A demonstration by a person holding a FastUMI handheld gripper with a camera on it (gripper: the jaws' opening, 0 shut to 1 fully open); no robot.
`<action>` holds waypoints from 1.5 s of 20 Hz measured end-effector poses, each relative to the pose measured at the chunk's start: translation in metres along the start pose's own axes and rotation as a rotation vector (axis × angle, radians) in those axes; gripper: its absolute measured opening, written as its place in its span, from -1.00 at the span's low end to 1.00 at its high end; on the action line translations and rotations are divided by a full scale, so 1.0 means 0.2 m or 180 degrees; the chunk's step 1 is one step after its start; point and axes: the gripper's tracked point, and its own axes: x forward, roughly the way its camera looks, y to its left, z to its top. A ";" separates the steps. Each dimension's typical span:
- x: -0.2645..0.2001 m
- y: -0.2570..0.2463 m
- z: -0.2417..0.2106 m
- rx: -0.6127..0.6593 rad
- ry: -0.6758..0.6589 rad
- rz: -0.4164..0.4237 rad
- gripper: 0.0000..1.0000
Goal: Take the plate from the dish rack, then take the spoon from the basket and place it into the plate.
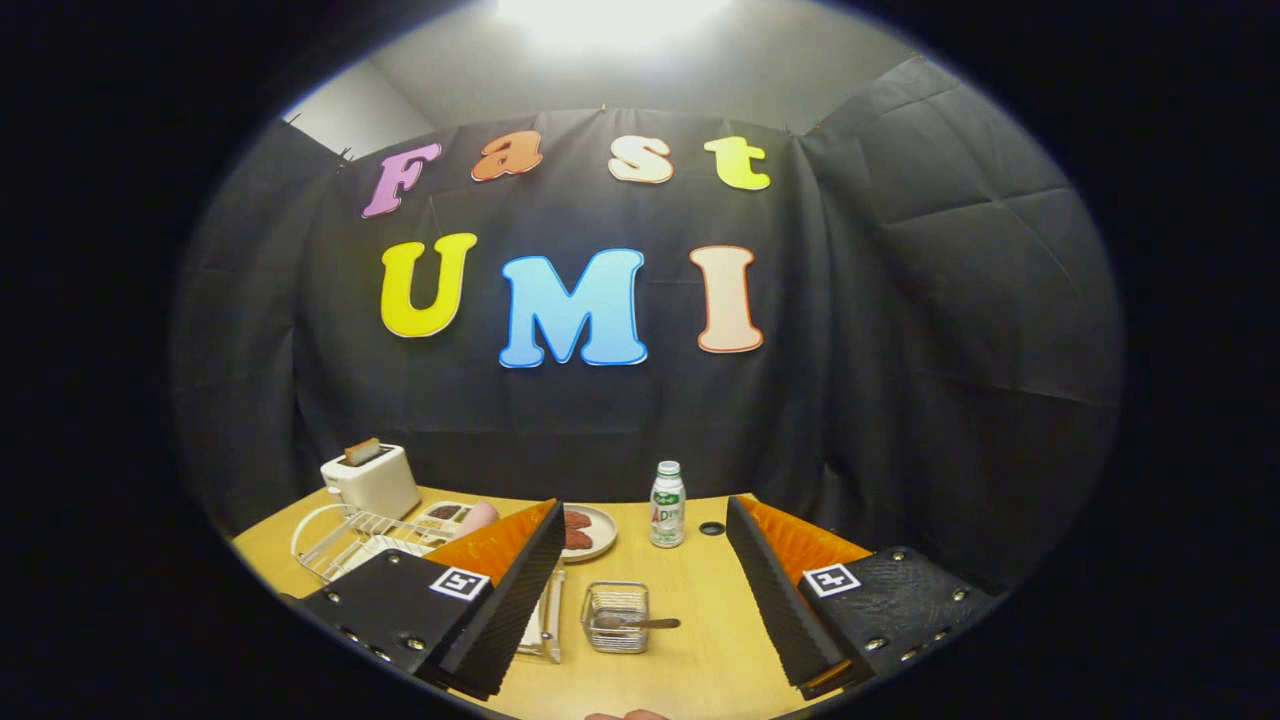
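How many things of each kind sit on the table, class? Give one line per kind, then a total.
Toaster: 1
Dish rack: 1
Plate with food: 1
Bottle: 1
Basket: 1
Spoon: 1
Total: 6
The gripper hangs open above the table, empty.

dish rack [345, 540]: its near end is covered by the left finger [500, 600]; whether a plate stands in it cannot be told
small plate [590, 532]: left part behind the same finger; the dark pieces on it too small to name
spoon [640, 623]: bowl end blurred inside the wire basket [615, 617]
tray [445, 515] by the toaster: contents unclear
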 end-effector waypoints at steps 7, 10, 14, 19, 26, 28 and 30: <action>0.12 0.36 0.05 -0.0089 0.0421 0.0214 0.96; 0.19 0.51 0.01 -0.0103 0.0771 0.0345 0.96; 0.29 0.64 -0.08 -0.0173 0.1231 0.0390 0.96; 0.46 0.76 -0.19 -0.0306 0.1742 0.0310 0.73; 0.63 0.77 -0.40 -0.0400 0.2280 -0.0120 0.44; 0.67 0.77 -0.45 -0.0486 0.2411 -0.0235 0.44; 0.69 0.73 -0.52 -0.0569 0.2542 -0.0404 0.10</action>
